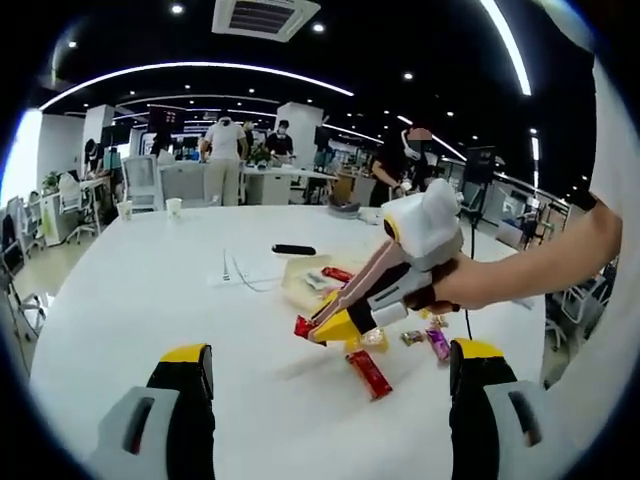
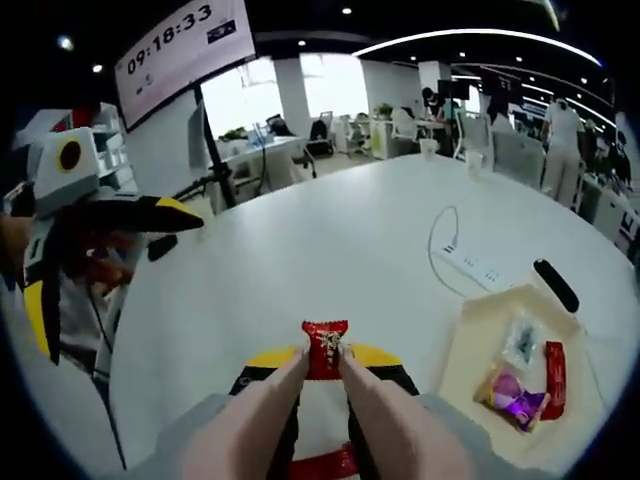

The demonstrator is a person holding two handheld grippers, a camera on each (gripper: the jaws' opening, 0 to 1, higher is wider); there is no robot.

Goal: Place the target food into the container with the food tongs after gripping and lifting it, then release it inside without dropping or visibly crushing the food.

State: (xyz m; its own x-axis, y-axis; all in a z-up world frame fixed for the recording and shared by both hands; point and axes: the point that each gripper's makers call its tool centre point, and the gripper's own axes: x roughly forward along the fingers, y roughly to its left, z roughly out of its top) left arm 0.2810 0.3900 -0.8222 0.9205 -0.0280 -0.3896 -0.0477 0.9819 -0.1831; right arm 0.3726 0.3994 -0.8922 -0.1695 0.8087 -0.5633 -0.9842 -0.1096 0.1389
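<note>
Left gripper view looks along the left hand-held gripper (image 1: 330, 385), whose two yellow-tipped jaws stand wide apart with nothing between them, above a white table (image 1: 150, 290). Ahead of them and a little to the right, a hand (image 1: 470, 285) holds the right hand-held gripper (image 1: 318, 330), which points down and to the left. Pink tongs (image 1: 365, 275) run along it, and their tips pinch a red candy (image 1: 303, 326) just above the table. Another red packet (image 1: 369, 373) lies on the table just below the right hand-held gripper, with small sweets (image 1: 430, 338) beside it near the hand. Beyond the tongs sits a pale yellow container (image 1: 300, 275) with wrapped sweets in it, and past that a black remote (image 1: 293, 249) and a white cable (image 1: 240, 275).

Right gripper view looks along the right hand-held gripper (image 2: 325, 375). Its jaws press on the two pink arms of the tongs (image 2: 330, 415), and the red candy (image 2: 325, 348) sits pinched upright at the tong tips, straight ahead and lifted off the table (image 2: 330, 250). The container (image 2: 490, 320) lies ahead to the right, well apart from the candy, holding a purple sweet (image 2: 515, 398), a red packet (image 2: 553, 375) and a clear wrapper (image 2: 520, 340). A power strip (image 2: 475, 265) and the remote (image 2: 555, 285) lie beyond it. The left hand-held gripper (image 2: 95, 240) comes in from the left, its jaws spread
</note>
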